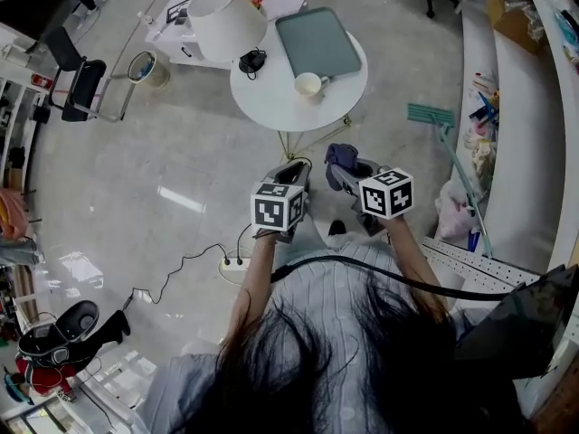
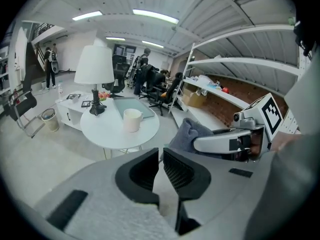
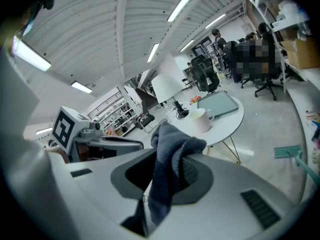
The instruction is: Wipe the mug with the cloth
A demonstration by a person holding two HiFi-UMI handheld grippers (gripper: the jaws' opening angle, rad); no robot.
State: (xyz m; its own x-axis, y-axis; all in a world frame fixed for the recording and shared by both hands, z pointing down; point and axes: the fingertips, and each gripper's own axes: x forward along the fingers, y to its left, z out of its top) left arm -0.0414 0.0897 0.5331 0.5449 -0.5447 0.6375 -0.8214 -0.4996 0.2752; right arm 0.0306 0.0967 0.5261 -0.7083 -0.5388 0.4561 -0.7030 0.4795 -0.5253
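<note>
both tools are held low in front of the person, well short of the round white bench (image 1: pixel 271 98), so the wiping has not yet begun.

the right hand-held gripper (image 3: pixel 167 176) is clenched on the dark grey cloth (image 3: pixel 167 169). the fabric is pinched mid-length, one bunched end standing above the jaws and the other hanging below. this hold probably leaves a loose pad of cloth free to press against the mug.

the left hand-held gripper (image 2: pixel 161 171) grasps nothing. its jaws are drawn together to a narrow slit with only floor showing through. it is carried just beside the right tool, at its 9 o'clock in the head view. it is likely kept free to steady the mug.

the cream mug (image 1: pixel 308 84) stands upright on the bench, handle toward 3 o'clock in the head view, near the bench edge closest to the person. it lies just off the near corner of a grey-green tray (image 1: pixel 317 42), with a white-shaded lamp (image 1: pixel 226 21) at the bench's 10 o'clock side.

relative to the tools, the mug is well apart and ahead, at roughly 12 o'clock in the head view. it lies at about 11 o'clock above the jaws in the left gripper view and about 1 o'clock in the right gripper view. nothing touches it.
</note>
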